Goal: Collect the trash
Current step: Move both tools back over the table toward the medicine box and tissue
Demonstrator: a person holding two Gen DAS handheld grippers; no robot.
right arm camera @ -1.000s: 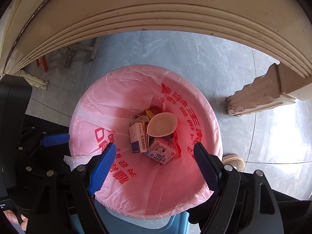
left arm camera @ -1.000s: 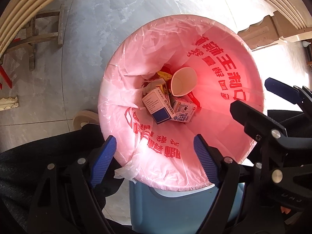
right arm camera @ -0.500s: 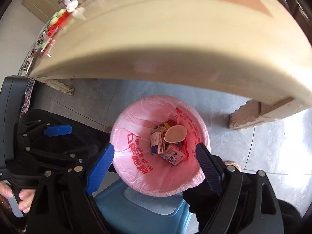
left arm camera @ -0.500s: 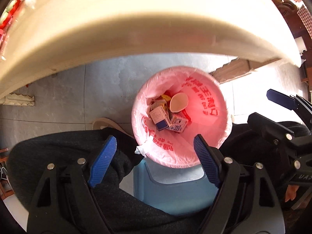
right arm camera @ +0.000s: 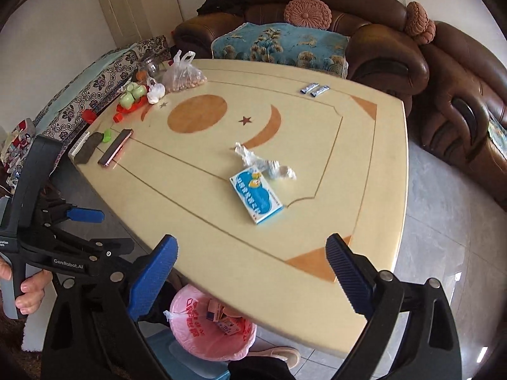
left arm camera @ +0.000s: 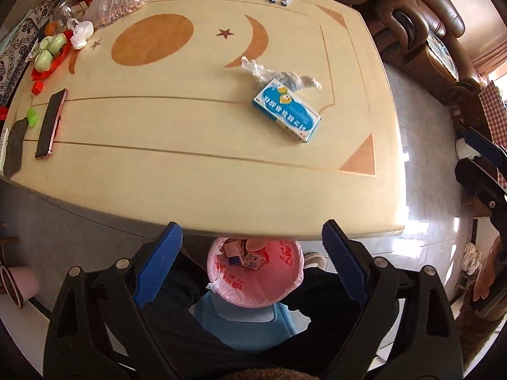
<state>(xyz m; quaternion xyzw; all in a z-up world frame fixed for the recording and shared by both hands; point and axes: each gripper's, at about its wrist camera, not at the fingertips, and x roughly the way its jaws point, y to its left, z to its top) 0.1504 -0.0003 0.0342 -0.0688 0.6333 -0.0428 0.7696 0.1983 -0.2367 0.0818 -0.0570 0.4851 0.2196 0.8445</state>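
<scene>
With both the left claw [left arm camera: 250,262] and the right claw [right arm camera: 253,272] gaping empty, the blue box [right arm camera: 256,198] near the worktop's [right arm camera: 196,221] right edge, touching a crumpled wrapper [right arm camera: 263,163], probably wants a square pinch across its narrow sides.

"GenRobot.AI" is printed in white on the black body of the left gripper [right arm camera: 85,215], at the near left. Red characters on the pink bin liner [right arm camera: 190,326] and white ones on the blue box [right arm camera: 256,198] — unreadable.
</scene>
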